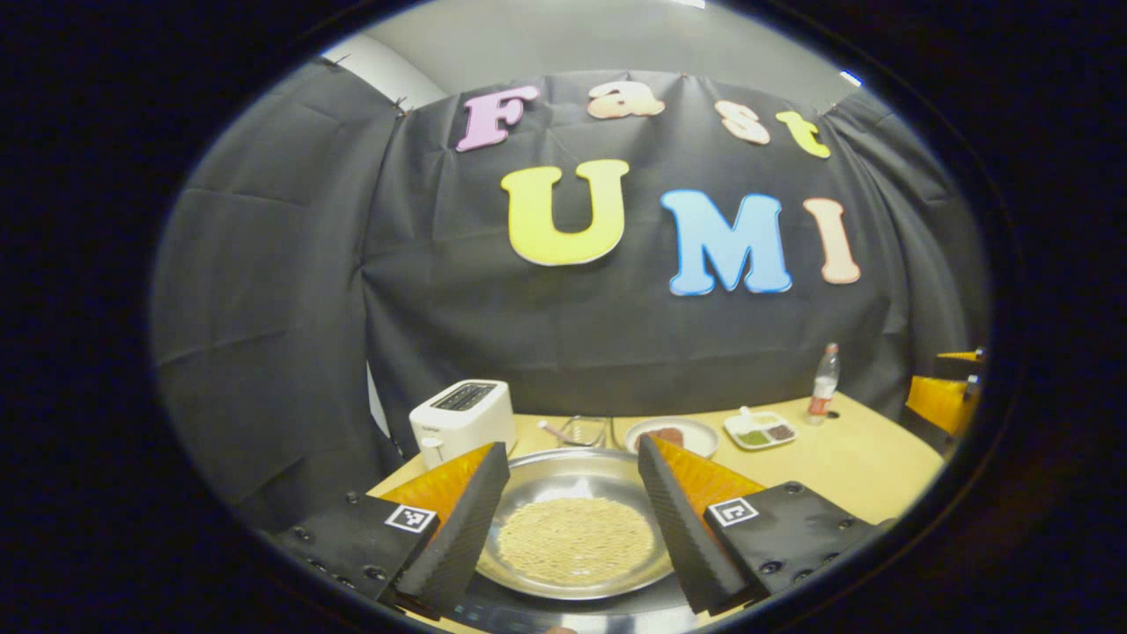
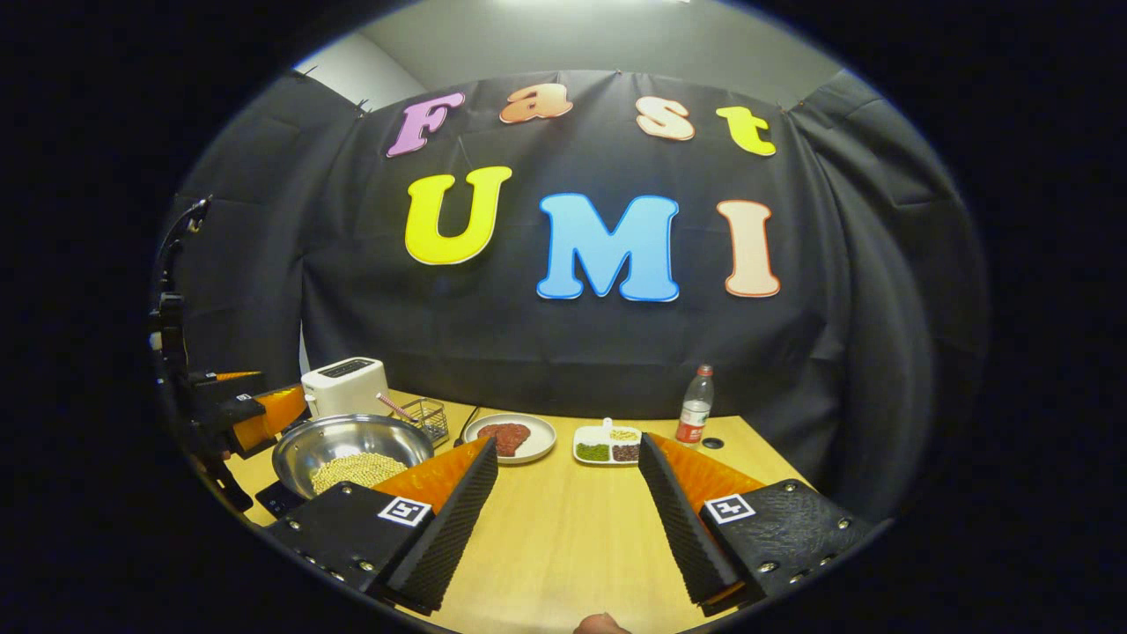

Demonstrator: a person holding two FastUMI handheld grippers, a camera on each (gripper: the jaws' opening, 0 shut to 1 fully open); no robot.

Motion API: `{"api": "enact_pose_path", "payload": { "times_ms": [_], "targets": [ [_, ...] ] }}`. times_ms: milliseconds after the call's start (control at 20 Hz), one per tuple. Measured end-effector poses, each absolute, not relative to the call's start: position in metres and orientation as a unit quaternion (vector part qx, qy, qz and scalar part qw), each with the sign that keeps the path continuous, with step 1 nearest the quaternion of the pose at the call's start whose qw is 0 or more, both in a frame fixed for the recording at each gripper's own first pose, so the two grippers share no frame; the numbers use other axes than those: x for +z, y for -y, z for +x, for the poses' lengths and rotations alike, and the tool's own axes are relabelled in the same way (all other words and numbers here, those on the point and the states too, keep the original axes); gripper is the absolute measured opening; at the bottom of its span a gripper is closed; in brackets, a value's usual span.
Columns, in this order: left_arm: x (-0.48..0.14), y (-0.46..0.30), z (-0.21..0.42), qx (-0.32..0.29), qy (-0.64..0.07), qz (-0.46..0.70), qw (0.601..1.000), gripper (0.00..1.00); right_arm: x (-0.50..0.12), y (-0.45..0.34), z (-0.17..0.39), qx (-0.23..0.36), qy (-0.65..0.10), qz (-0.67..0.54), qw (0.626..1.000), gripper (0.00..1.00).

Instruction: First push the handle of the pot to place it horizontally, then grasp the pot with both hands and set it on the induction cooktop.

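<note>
A steel pot (image 1: 577, 528) with pale beans in it sits on the dark induction cooktop (image 1: 528, 614), right in front of my left gripper (image 1: 572, 447). That gripper is open, its jaws spread wide on either side of the pot's near rim without touching it. In the right gripper view the pot (image 2: 352, 449) and cooktop (image 2: 275, 498) lie at far left, with the left gripper (image 2: 251, 398) just behind them. My right gripper (image 2: 568, 445) is open over bare table with nothing between its fingers; it also appears as an orange shape (image 1: 946, 392) at far right. The pot's handle is hidden.
A white toaster (image 2: 345, 386) stands at the back left beside a small wire basket (image 2: 427, 416). Along the back sit a plate of meat (image 2: 511, 438), a divided dish (image 2: 607, 445) and a plastic bottle (image 2: 696, 407). The wooden table (image 2: 572, 537) ends near the cloth wall.
</note>
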State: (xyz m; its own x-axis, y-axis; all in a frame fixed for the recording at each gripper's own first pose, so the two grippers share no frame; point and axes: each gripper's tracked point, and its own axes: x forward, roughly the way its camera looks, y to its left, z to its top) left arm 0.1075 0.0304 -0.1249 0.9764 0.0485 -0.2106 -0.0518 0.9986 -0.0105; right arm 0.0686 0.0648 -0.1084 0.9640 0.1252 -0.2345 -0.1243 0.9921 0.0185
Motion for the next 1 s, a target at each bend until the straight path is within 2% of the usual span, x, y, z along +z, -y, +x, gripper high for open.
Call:
{"api": "enact_pose_path", "payload": {
  "times_ms": [200,400,500,600,800,1000],
  "targets": [
    [-0.082,0.047,0.061,0.006,-0.07,-0.018,0.997,1.0,-0.093,-0.006,0.027,0.066,-0.106,0.01,0.992,0.97],
    [-0.051,0.082,0.021,0.002,-0.056,-0.011,0.998,0.98,-0.081,0.03,-0.003,0.07,-0.102,0.014,0.992,0.97],
    [-0.036,0.086,0.004,0.001,-0.044,-0.002,0.999,0.93,-0.07,0.039,-0.012,0.07,-0.093,0.019,0.993,0.97],
    [-0.024,0.087,-0.01,-0.001,-0.034,0.009,0.999,1.0,-0.061,0.045,-0.019,0.066,-0.086,0.026,0.994,0.97],
    [0.0,0.075,-0.024,0.002,-0.004,0.018,1.0,0.96,-0.04,0.043,-0.03,0.061,-0.076,0.041,0.994,0.97],
    [0.0,0.06,-0.033,0.004,-0.005,0.015,1.0,1.0,-0.016,0.036,-0.029,0.053,-0.038,0.042,0.997,0.97]
  ]
}}
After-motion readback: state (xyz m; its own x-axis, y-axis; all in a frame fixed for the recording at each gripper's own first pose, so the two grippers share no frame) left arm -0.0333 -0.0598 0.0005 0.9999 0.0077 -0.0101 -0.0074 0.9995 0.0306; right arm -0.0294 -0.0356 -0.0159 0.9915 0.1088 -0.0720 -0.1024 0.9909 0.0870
